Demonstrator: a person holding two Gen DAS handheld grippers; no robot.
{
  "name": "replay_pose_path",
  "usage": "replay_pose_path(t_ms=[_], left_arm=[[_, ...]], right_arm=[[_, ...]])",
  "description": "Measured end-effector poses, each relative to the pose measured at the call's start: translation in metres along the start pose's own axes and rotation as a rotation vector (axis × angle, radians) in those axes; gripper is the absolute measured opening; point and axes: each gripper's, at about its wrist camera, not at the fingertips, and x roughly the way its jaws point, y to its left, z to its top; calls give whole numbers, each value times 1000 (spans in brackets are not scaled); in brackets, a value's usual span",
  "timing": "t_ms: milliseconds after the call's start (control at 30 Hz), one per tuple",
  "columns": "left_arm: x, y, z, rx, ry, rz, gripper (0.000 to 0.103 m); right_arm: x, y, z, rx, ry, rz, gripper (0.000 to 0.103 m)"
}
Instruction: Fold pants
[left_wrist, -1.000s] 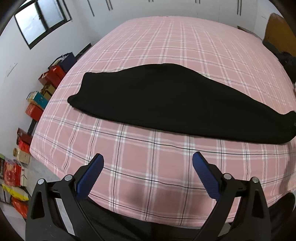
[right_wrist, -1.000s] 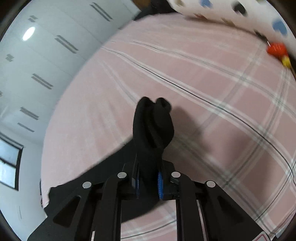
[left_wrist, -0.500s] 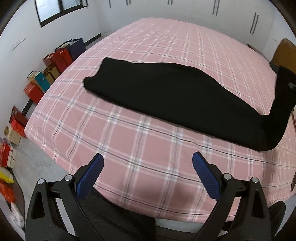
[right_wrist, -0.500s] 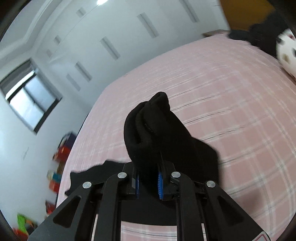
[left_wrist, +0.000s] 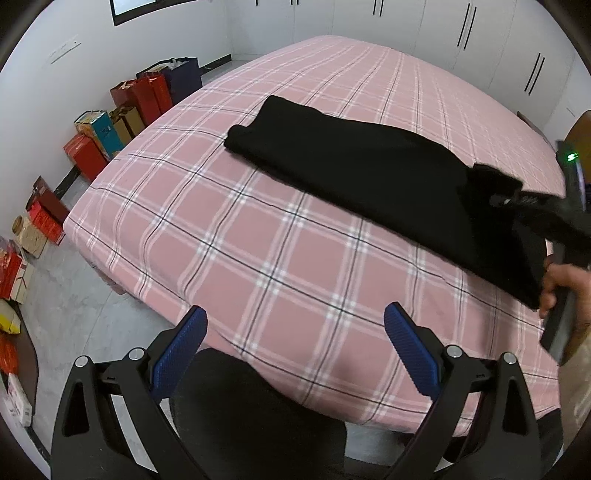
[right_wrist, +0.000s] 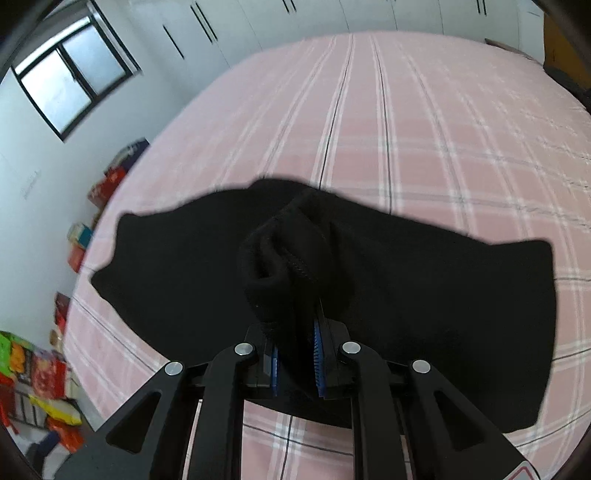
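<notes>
Black pants (left_wrist: 362, 170) lie lengthwise on a bed with a pink plaid sheet (left_wrist: 266, 251). My right gripper (right_wrist: 297, 350) is shut on one bunched end of the pants (right_wrist: 280, 266) and holds it lifted over the rest of the garment (right_wrist: 443, 295), so that end doubles back. In the left wrist view the right gripper (left_wrist: 517, 201) shows at the right edge with the cloth in it. My left gripper (left_wrist: 295, 343) is open and empty above the near edge of the bed, well short of the pants.
Coloured boxes and gift bags (left_wrist: 122, 110) line the wall and floor left of the bed. White wardrobe doors (left_wrist: 461, 26) stand behind it. A window (right_wrist: 70, 70) is at the upper left. A dark seat or clothing (left_wrist: 258, 417) lies below the left gripper.
My right gripper has carried the pants' end up and back over the garment toward the far end. The left gripper has stayed open while its view swung right.
</notes>
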Motion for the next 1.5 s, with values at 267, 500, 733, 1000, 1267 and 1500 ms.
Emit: replay_pose_path(t_ms=[267, 500, 733, 1000, 1267, 1500], left_arm=[[3, 9, 7, -12, -7, -19, 94], [4, 3, 16, 6, -22, -32, 94], [6, -18, 28, 23, -14, -44, 94], [-4, -44, 29, 57, -9, -16, 95], [-8, -54, 35, 78, -23, 7, 95], [28, -44, 46, 13, 17, -92, 98]], right_arm=[[31, 1, -17, -29, 125, -12, 26], [-56, -43, -45, -8, -52, -105, 69], [-68, -186, -77, 398, -27, -190, 72], [-19, -182, -73, 395, -13, -84, 39], [-76, -181, -67, 309, -104, -137, 17], [-53, -180, -73, 263, -43, -217, 40]])
